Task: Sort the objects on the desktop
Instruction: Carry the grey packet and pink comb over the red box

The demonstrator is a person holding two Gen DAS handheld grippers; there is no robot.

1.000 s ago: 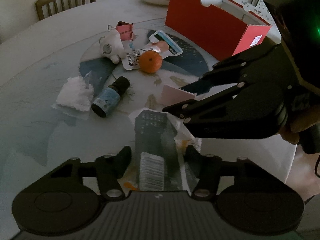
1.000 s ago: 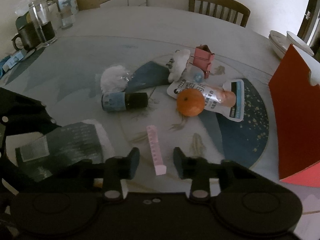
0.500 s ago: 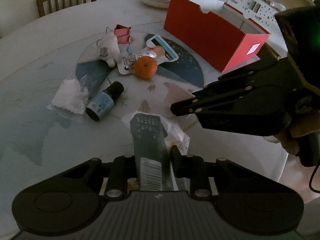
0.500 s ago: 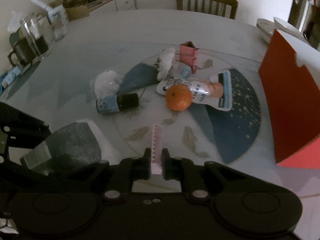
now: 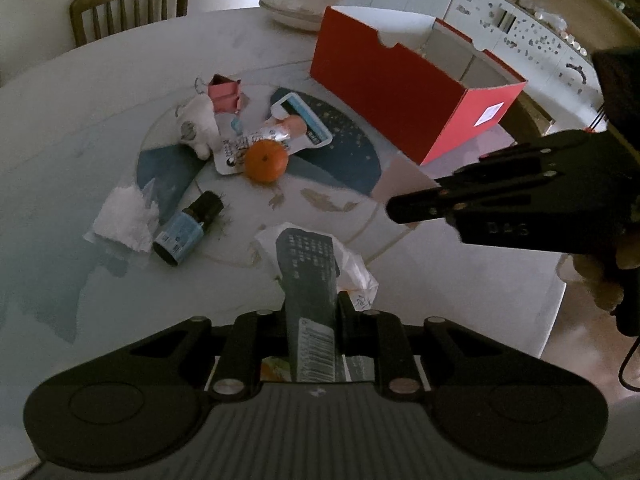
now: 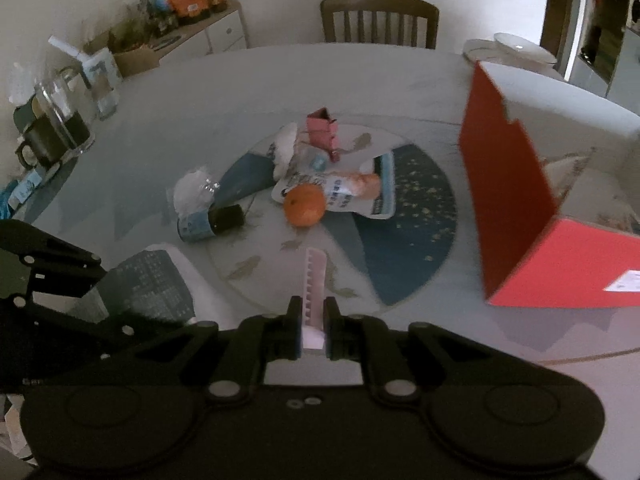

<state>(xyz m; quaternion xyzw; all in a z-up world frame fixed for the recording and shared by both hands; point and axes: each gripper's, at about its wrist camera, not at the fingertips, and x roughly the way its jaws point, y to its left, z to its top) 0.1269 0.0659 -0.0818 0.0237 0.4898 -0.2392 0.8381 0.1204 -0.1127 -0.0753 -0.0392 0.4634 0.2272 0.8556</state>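
Grippers both hold loads left of the red box point(image 5: 404, 108): left gripper point(image 5: 314, 316) clamps a dark packet point(image 5: 310, 276), right gripper point(image 6: 312, 334) a pink comb point(image 6: 314, 280); carry each level, releasing over the box.

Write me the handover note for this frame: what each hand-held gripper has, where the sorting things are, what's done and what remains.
Left hand-held gripper: shut on the dark packet, lifted off the table.
Right hand-held gripper: shut on the pink comb, also raised.
Red box: open, on the right side of the table; nothing visibly sorted into it.
On the table: orange, small bottle, white wad, plush toy, pink clip, flat pouch.
Left: likely drop both held items in the box, then the rest.
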